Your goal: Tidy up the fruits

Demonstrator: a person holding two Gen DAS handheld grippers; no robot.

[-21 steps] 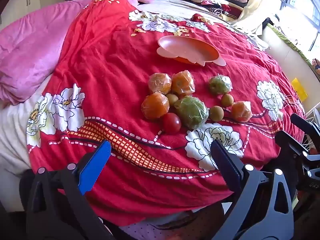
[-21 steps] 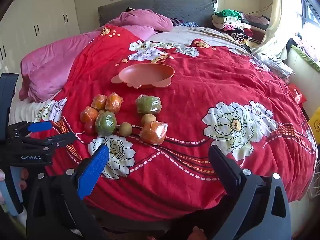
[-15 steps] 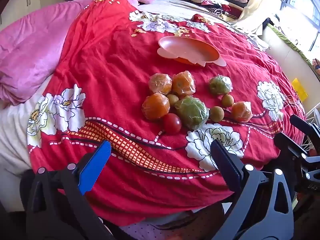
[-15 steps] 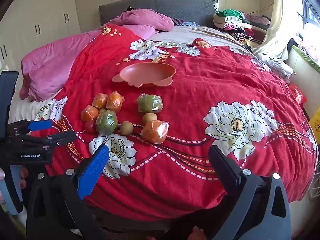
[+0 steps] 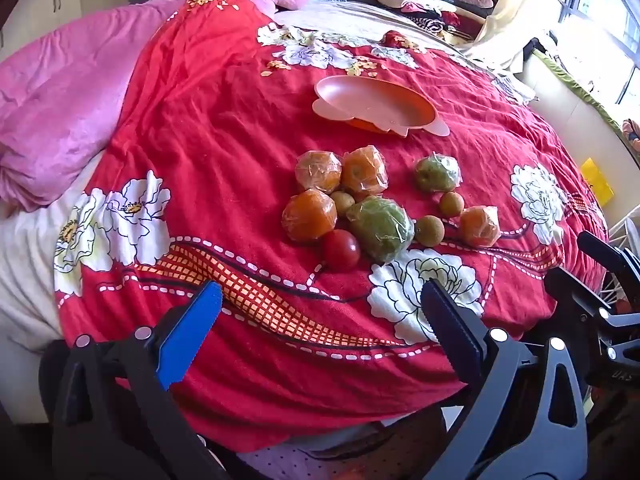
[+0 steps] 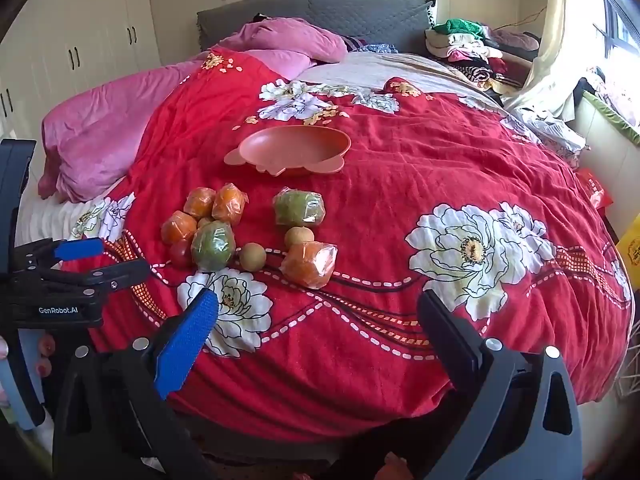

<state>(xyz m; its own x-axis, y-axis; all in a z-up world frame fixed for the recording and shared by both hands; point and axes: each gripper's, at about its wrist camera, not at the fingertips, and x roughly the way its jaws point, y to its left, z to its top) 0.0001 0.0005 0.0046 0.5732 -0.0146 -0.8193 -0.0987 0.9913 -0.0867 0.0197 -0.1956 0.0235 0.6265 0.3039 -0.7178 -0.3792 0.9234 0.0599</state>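
Hidden or cut off: the small brownish fruit [image 5: 343, 202] wedged in the middle of the left cluster shows only partly, the plastic wrap blurs the skins of the wrapped fruits, and the far rim of the pink dish [image 5: 374, 105] is foreshortened. The fruits lie loose on the red floral bedspread [image 5: 224, 132] near its front edge, in front of the dish: wrapped orange ones [image 5: 309, 217], a wrapped green one [image 5: 381, 228], a bare red tomato [image 5: 341, 250] and small brown ones [image 5: 429, 231]. Left gripper [image 5: 320, 332] and right gripper [image 6: 316, 330] both hang over the near edge with jaws spread wide, nothing between them.

Bright window daylight, sharp, fisheye-warped edges
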